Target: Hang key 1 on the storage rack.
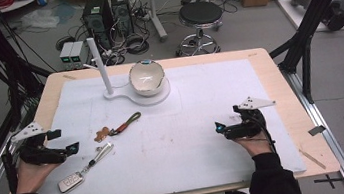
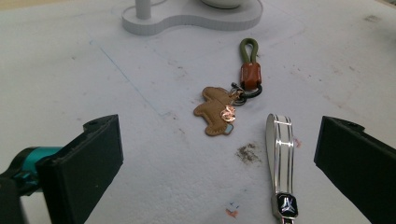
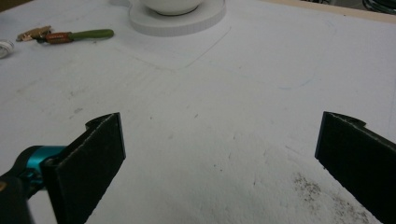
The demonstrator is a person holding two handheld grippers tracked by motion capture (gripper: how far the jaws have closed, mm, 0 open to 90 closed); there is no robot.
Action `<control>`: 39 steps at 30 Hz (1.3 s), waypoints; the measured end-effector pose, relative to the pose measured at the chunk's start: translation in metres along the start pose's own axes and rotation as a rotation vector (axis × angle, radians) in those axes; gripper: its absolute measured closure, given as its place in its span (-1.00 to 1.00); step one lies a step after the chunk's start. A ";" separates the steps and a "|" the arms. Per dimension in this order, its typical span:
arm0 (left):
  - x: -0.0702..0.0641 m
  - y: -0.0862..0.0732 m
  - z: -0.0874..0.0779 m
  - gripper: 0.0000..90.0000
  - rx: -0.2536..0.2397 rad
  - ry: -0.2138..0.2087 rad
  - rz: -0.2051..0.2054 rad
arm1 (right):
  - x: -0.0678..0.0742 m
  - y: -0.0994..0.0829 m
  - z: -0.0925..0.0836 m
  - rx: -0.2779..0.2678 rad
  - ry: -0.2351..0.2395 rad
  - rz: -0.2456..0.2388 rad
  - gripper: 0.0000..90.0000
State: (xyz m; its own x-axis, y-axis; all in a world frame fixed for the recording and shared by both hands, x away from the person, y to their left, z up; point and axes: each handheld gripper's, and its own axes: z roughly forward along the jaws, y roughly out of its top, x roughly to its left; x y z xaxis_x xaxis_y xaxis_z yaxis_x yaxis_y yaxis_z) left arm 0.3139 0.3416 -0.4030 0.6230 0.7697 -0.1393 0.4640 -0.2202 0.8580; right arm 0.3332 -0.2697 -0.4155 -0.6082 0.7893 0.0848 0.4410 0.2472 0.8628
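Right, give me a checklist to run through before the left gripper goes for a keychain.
1. Left gripper jaws open, nothing between them: ok.
2. Right gripper open, apart from the keys: ok.
3. Car key with white strap lying flat near the left gripper: ok.
4. Dog keychain with green loop apart from the strap: ok.
5. Bowl upright on white stand: ok.
6. Bowl holds nothing: cannot tell.

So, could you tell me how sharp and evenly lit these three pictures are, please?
High view: soft even light, slightly blurred, and the bowl glares. Left gripper view: the dog charm and white strap are sharp, while the stand at the top edge softens. Right gripper view: the mat is bright and washed out, and the green keyring is a bit soft.
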 end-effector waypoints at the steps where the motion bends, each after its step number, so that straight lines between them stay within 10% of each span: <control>1: 0.000 0.000 0.000 -0.96 0.000 0.000 0.000 | 0.000 0.000 0.000 0.000 0.000 0.000 -0.98; 39: -0.011 0.024 0.019 -0.96 0.102 -0.036 0.045 | -0.001 -0.005 -0.002 0.008 -0.063 -0.016 -0.98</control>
State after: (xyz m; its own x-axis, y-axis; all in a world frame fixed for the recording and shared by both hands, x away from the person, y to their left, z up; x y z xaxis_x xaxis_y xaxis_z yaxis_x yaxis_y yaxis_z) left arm 0.3300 0.3164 -0.3899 0.6659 0.7362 -0.1207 0.4952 -0.3153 0.8095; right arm 0.3305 -0.2728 -0.4188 -0.5724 0.8191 0.0387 0.4365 0.2644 0.8600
